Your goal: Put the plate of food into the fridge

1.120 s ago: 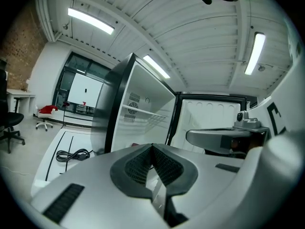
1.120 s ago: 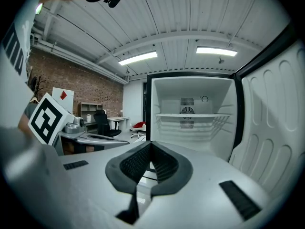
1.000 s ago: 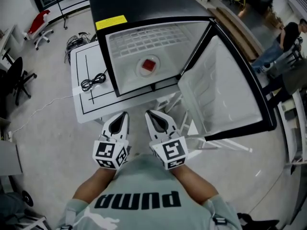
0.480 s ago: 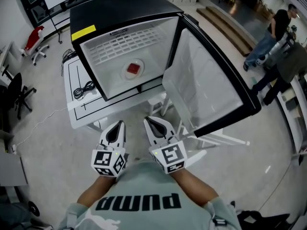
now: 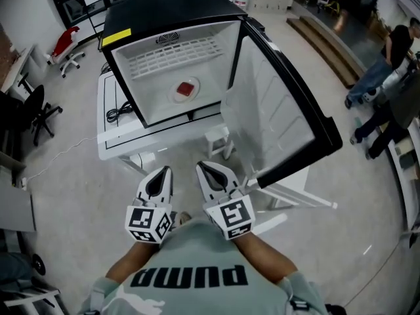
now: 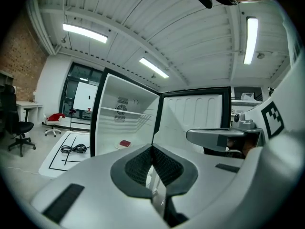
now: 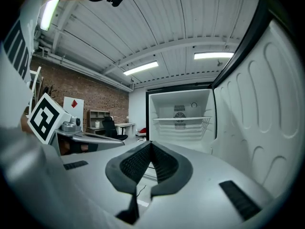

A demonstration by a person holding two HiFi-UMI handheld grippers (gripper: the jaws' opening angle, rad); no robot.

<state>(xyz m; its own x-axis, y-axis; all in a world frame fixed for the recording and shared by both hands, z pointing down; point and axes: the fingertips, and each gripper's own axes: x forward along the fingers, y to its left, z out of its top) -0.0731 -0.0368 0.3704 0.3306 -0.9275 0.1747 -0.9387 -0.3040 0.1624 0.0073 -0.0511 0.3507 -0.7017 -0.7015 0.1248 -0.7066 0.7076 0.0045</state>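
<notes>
Item: plate, small, white, round, carrying one red block of food.
Location: inside the open fridge, on its white floor, at 12 o'clock from both grippers and well apart from them. Judged already stowed.
Door: swung wide, at 2 o'clock from the plate.
Left gripper: jaws clenched together, nothing between them.
Right gripper: jaws likewise pressed together, empty.
Nearby: black cable on the white table, at 8 o'clock from the plate.
Handling, judged: stiff, light, probably breakable; smooth rim likely slippery. The food sits loose, so keep the plate level. Best hold is on the rim at 3 and 9 o'clock, one gripper per side, clear of the food.
</notes>
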